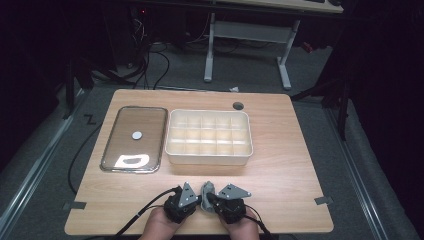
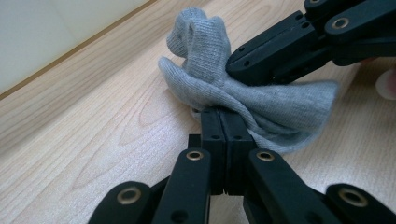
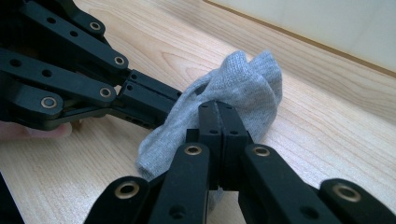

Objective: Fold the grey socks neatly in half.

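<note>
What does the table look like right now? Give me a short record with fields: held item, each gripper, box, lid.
held item: grey sock, bunched, pinched from both sides at the near edge of the table
left gripper: shut on the sock
right gripper: shut on the sock
box: white divided box, compartments look empty, set behind the grippers
lid: clear lid flat on the table, left of the box, apart from it
</note>
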A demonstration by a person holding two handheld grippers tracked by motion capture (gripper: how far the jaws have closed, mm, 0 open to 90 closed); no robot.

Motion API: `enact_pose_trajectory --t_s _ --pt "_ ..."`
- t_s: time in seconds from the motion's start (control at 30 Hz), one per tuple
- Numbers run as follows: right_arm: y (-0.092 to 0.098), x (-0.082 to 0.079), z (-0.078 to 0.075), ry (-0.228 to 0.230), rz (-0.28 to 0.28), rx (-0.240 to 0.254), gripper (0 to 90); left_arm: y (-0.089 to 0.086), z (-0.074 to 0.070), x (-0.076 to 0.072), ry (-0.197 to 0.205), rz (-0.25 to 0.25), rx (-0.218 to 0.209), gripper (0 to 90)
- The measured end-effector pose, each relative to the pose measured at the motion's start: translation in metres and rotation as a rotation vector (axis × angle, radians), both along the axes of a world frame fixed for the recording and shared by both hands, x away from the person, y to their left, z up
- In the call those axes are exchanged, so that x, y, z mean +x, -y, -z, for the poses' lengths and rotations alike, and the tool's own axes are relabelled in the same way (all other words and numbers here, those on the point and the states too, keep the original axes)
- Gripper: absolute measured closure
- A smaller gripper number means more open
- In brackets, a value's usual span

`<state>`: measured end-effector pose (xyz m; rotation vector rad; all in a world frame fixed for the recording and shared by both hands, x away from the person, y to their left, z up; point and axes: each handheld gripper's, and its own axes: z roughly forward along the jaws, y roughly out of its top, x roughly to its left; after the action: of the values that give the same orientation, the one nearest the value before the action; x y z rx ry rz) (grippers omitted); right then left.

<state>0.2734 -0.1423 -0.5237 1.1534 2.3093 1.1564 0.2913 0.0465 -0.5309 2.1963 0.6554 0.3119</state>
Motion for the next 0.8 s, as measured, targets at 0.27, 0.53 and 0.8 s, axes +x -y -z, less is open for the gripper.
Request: enact_pose_trajectory --t_s 0.27,0.53,0.8 --pt "0.006 -0.001 -0.007 -0.008 -0.001 0.058 90.0 0.004 0.0 -0.001 0.002 0.002 0.003 88.3" --pt "0.007 -0.001 0.002 -0.013 -0.014 0.048 90.0 -0.007 -0.004 0.006 0.003 -0.018 -0.01 84.5" --pt "0.007 -0.002 0.004 0.007 -0.023 0.048 90.0 -0.001 -0.036 0.016 0.022 0.007 -0.131 88.9"
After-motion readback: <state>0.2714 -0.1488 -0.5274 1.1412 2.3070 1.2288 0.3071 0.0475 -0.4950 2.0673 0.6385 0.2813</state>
